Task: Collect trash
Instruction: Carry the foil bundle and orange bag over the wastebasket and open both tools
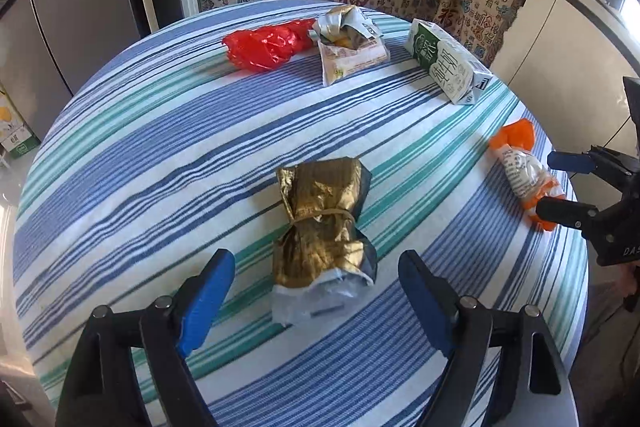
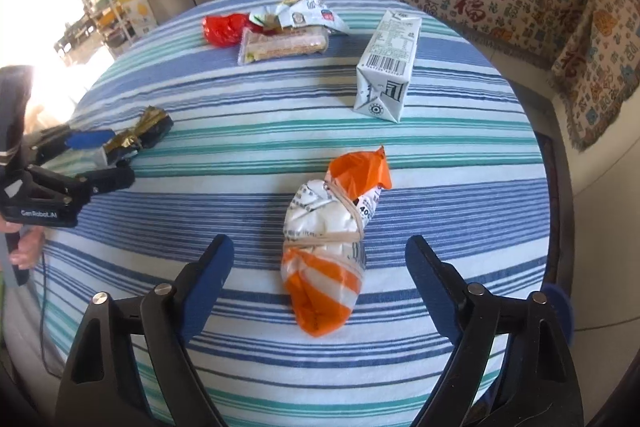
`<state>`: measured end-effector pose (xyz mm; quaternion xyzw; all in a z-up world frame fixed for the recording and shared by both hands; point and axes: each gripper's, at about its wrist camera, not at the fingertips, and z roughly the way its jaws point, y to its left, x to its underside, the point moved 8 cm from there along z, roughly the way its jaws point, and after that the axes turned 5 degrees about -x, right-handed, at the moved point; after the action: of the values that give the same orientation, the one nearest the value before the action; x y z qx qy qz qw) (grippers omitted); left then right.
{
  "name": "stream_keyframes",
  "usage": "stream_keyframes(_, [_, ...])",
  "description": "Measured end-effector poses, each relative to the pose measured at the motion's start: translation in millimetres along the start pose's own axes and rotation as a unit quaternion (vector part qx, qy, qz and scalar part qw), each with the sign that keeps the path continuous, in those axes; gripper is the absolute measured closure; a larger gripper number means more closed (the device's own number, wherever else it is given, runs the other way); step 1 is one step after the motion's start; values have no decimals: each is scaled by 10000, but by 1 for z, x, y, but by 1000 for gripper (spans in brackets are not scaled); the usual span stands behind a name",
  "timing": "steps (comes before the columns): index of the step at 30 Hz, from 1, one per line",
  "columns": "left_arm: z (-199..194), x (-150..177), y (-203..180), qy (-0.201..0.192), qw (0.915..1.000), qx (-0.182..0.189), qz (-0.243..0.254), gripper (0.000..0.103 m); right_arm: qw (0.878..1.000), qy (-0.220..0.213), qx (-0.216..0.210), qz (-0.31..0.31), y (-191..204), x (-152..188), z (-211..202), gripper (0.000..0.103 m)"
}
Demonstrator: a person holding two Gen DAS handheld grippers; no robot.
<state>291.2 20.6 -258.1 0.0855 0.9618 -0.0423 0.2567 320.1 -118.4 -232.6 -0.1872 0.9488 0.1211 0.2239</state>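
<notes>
My left gripper [image 1: 316, 291] stands spread around the gold wrapper [image 1: 324, 223], seemingly not touching, my right gripper [image 2: 320, 291] spread astride the orange-and-white packet [image 2: 332, 247], milk carton [image 2: 386, 67] at one o'clock.

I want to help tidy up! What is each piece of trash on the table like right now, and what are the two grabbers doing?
gold wrapper: crumpled, tied with a band, lying between the left gripper's open jaws.
orange-and-white wrapper: bundled with a band, lying between the right gripper's open jaws.
milk carton: lying on its side.
red plastic bag: scrunched up.
snack packet: torn open.
left gripper: open.
right gripper: open.
</notes>
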Motion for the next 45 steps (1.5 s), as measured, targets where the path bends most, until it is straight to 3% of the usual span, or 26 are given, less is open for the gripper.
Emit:
stream_keyframes(1, [0,0,2,0,10000,-13,-9,19,10000,66,9,-16,0,-1,3,26])
stream_keyframes(2, [-2,-1,2,-11,10000,-31,-2,34,9999,148,26,10,-2,0,6,37])
stream_keyframes(3, [-3,-1,2,-17,10000,-37,11,45,9998,208,11,57,-3,0,7,58])
stream_keyframes(4, [-3,-1,1,-1,10000,-22,30,63,9997,202,-42,109,-3,1,5,60])
stream_keyframes(11, [-22,2,-7,-282,9995,114,-86,66,9996,-160,-194,110,-1,5,-29,60])
stream_keyframes(24, [-49,-6,-88,-526,9968,581,182,66,9978,-374,-244,498,-39,32,-69,60])
stream_keyframes(39, [-60,-44,-255,-693,9820,1360,1108,66,9856,-746,548,1412,-166,95,-153,60])
stream_keyframes(45, [-51,-53,-320,-643,9752,1488,1508,66,9767,-809,814,1813,-217,122,-171,60])
